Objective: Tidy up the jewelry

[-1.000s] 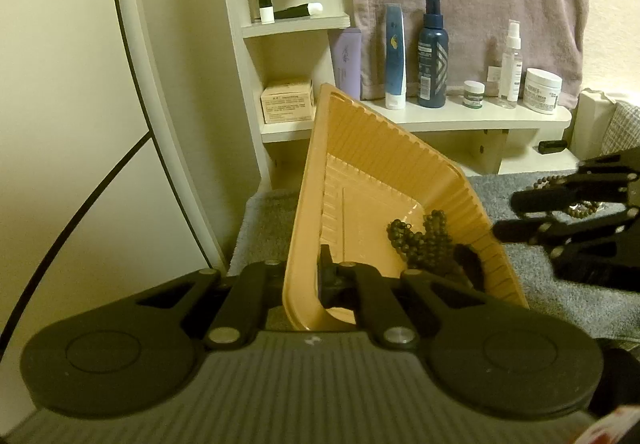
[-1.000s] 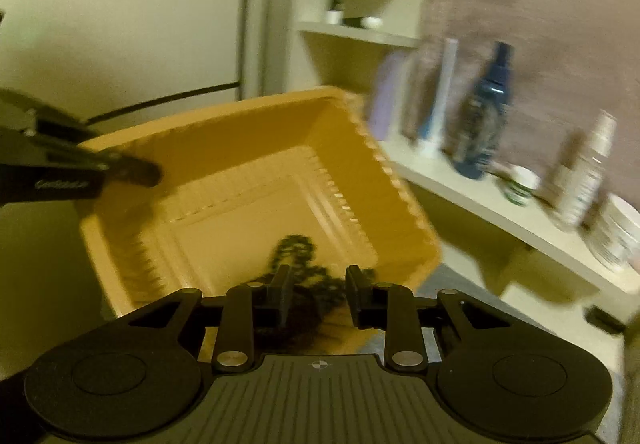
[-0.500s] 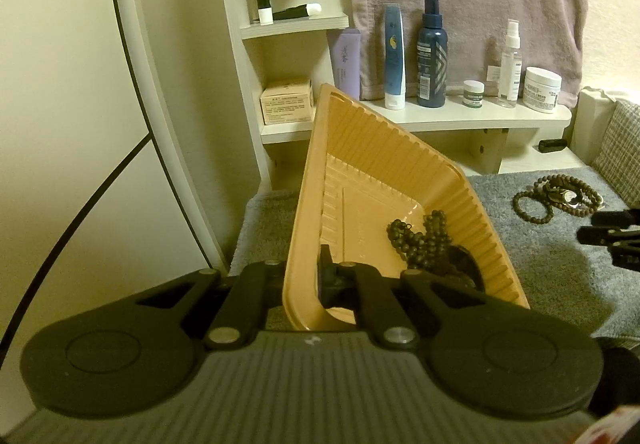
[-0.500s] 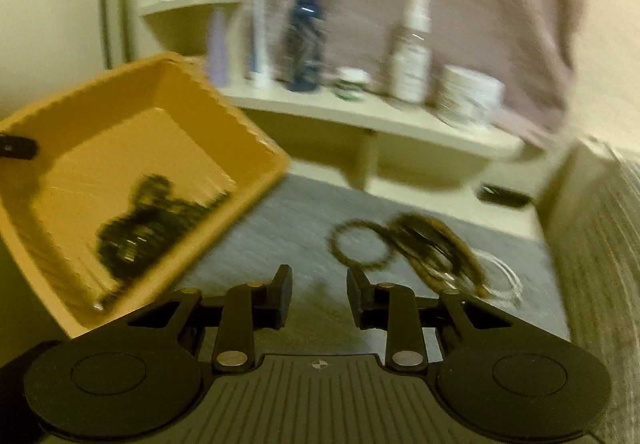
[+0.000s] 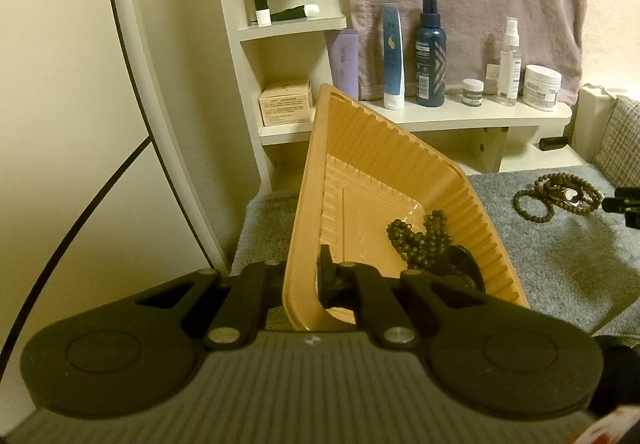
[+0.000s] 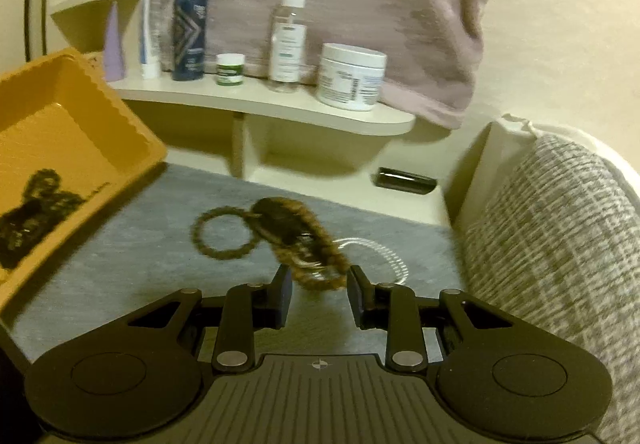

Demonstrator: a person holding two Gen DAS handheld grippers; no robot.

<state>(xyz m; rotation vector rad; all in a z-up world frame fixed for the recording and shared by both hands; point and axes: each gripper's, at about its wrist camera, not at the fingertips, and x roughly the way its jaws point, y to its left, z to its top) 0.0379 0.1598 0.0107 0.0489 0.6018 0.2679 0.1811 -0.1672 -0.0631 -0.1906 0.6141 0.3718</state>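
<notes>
The left gripper [image 5: 304, 276] clamps the orange tray's [image 5: 380, 147] rim (dark beads [image 5: 420, 240] inside). The right gripper's [image 6: 320, 294] jaws stand apart, brown bead bracelets [image 6: 298, 244] just ahead between them.

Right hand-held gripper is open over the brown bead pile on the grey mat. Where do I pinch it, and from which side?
Grip the near end of the brown bead pile, where the strands bunch thickest between the right hand-held gripper fingers. Come from above and the near side; it lies flat on the grey mat, so nothing else stands proud.
</notes>
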